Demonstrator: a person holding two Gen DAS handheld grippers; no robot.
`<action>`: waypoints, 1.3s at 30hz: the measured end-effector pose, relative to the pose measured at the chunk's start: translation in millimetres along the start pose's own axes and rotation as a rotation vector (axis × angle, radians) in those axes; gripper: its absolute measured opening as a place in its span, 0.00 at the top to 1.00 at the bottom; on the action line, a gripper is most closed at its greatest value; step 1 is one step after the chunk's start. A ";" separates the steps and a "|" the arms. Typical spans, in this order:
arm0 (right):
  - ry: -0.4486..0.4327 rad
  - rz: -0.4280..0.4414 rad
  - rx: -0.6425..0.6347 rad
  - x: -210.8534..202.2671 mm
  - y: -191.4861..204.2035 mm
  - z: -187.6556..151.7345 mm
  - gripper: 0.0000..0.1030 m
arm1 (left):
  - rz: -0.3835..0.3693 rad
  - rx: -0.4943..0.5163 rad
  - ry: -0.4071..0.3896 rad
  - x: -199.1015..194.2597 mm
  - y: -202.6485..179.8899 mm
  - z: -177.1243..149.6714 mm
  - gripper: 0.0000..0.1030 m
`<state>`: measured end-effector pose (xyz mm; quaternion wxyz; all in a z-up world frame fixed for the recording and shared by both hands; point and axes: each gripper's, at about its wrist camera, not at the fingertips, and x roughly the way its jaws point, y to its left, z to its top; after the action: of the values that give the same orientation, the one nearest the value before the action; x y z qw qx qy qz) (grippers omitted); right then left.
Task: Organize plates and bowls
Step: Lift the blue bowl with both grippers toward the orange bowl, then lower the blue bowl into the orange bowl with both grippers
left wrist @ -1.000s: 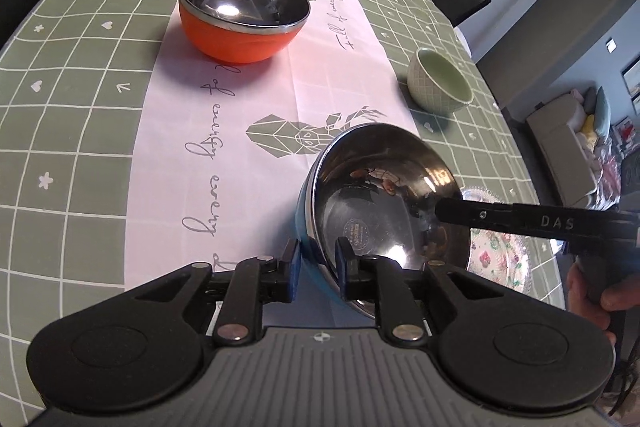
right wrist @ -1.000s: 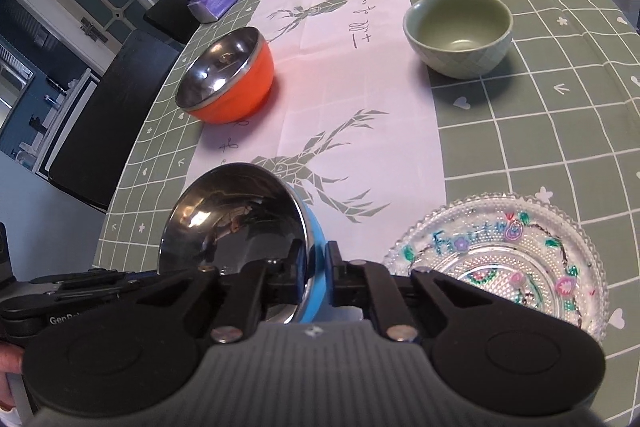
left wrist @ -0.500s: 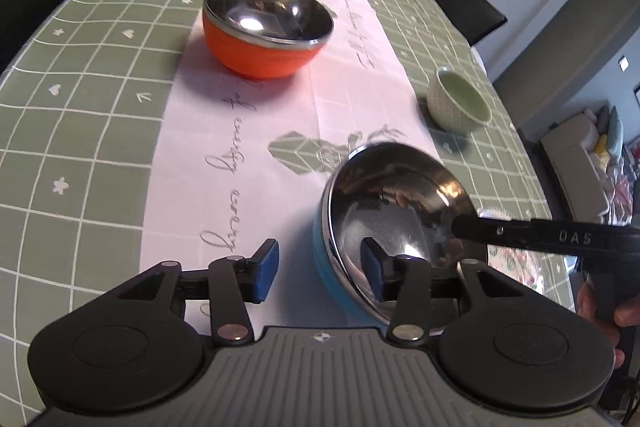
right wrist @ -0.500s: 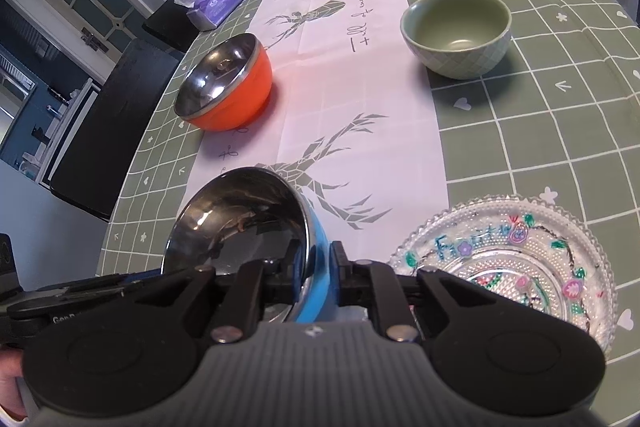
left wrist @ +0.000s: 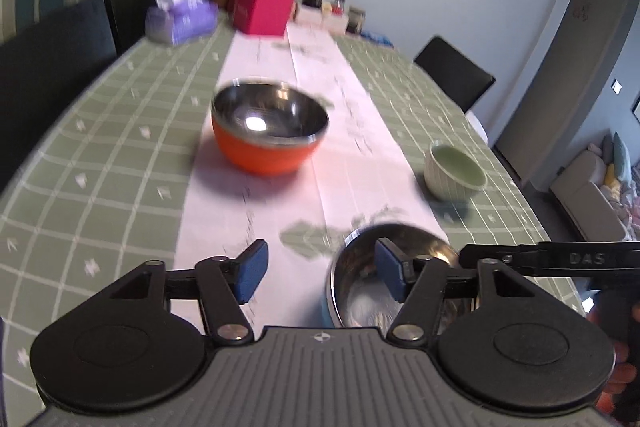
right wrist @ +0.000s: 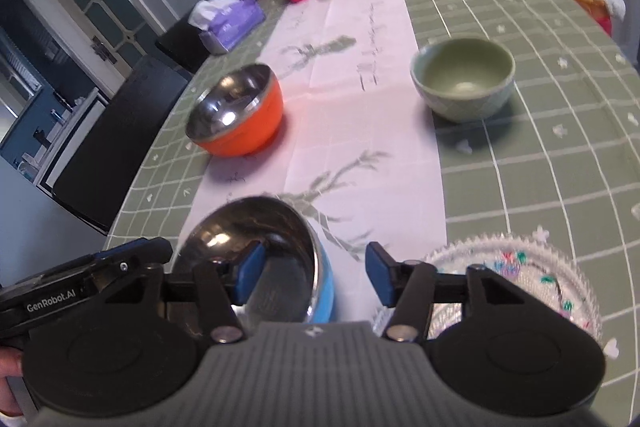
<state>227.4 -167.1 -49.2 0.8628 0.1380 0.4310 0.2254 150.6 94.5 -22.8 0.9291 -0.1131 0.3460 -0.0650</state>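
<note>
Left jaws: the left gripper (left wrist: 316,269) is opening, its blue pads wide apart; the right-hand pad sits over the hollow of the blue bowl (left wrist: 360,303) and the wall stands between the pads, pressed by neither.
Right jaws: the right gripper (right wrist: 312,273) is opening too; one pad is inside that bowl (right wrist: 276,267), the other outside its rim, and neither presses on it.
Blue bowl: round, blue outside, polished steel inside, standing on the pale runner at the near edge of the worktop.
Glass plate: a clear cut-glass plate (right wrist: 532,271) with a beaded rim and coloured flower painting, just beside the blue bowl toward the near right corner.
Orange bowl: an orange bowl (left wrist: 270,131) with a mirror-bright steel lining, on the runner's left margin, midway up the worktop.
Green bowl: a small, matte, ribbed green bowl (right wrist: 464,79) on the checked cloth, right of the runner.
Worktop: a long worktop (left wrist: 100,155) under an olive cloth with a white grid, a white runner (left wrist: 352,163) printed with deer and script down the middle.
Far edge: a pink box (left wrist: 262,13), a purple tissue pack (left wrist: 180,19), bottles and jars.
Room: dark chairs along both long edges, grey walls, a glazed door on the left.
</note>
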 end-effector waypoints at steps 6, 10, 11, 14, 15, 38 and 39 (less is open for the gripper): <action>-0.133 -0.030 -0.089 -12.0 17.8 5.4 0.24 | 0.050 0.055 -0.007 7.1 2.6 16.4 0.27; -0.129 -0.009 -0.080 -5.8 23.9 16.5 0.22 | 0.045 0.072 0.009 14.7 12.0 32.2 0.27; -0.120 -0.006 -0.075 -2.6 26.0 19.9 0.22 | 0.039 0.080 0.006 16.9 15.3 37.1 0.27; -0.080 -0.006 -0.067 9.5 35.7 30.9 0.22 | 0.033 0.066 -0.014 22.0 26.9 52.1 0.27; -0.065 -0.004 -0.068 13.6 39.5 34.8 0.23 | 0.031 0.057 -0.025 23.3 30.9 56.8 0.27; 0.213 -0.112 0.097 138.3 64.2 126.0 0.54 | 0.014 -0.181 0.083 115.5 101.8 107.4 0.36; 0.219 -0.108 0.106 141.8 63.6 127.6 0.56 | 0.019 -0.183 0.089 118.6 102.6 107.8 0.36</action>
<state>387.8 -45.9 -43.0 0.8130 0.1344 0.5407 0.1691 315.1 187.8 -44.2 0.8991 -0.1914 0.3925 -0.0294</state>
